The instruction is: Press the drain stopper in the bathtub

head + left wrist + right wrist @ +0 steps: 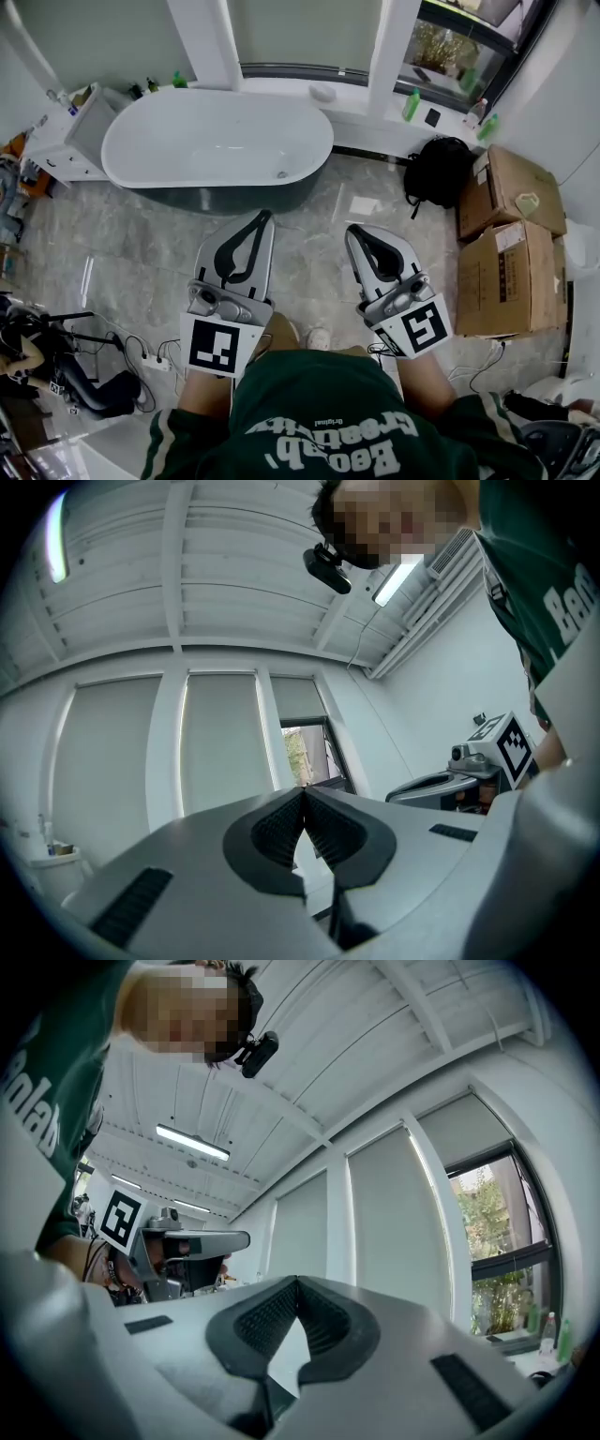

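Observation:
A white oval bathtub [150, 171] stands at the back left of the head view. A small metal drain stopper [280, 174] sits on its floor near the right end. My left gripper [262, 217] and right gripper [353, 230] are held close to the person's body, well short of the tub, over the tiled floor. Both are shut with nothing between the jaws. In the left gripper view the left gripper [302, 793] points up at the ceiling and windows; the right gripper [296, 1282] does the same in the right gripper view.
A black backpack [437, 172] and stacked cardboard boxes [509, 239] stand to the right. Bottles [411, 104] line the window ledge. A white cabinet [64, 139] is left of the tub. Cables and a power strip [155, 361] lie on the floor at the lower left.

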Tool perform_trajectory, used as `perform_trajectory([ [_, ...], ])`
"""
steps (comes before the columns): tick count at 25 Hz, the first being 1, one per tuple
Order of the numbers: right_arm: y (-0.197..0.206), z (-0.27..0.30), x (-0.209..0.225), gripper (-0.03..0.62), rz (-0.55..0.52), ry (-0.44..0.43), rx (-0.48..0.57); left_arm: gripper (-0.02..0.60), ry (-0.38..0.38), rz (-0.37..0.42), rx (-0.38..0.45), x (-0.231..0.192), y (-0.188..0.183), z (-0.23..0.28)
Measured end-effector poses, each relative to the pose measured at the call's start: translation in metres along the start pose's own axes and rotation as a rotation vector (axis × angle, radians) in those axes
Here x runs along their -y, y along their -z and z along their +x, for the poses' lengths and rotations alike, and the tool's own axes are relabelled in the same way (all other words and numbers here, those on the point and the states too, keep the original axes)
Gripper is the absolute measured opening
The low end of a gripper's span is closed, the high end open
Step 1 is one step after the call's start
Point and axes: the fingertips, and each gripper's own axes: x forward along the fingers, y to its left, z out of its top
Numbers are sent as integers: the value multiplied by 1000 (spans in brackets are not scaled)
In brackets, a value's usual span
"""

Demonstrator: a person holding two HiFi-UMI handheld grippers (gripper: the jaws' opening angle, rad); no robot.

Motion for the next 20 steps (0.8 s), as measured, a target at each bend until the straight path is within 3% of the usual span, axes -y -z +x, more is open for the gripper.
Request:
perform_trajectory([
  [8,20,-2,22,15,31,10,-23,9,-16,-30,-7,-6,9,24],
  [14,41,6,29,15,18,7,-21,9,-5,30,-1,-14,24,42],
  [20,71,43,59,15,-7,63,-46,9,20,20,-13,-43,66,91],
])
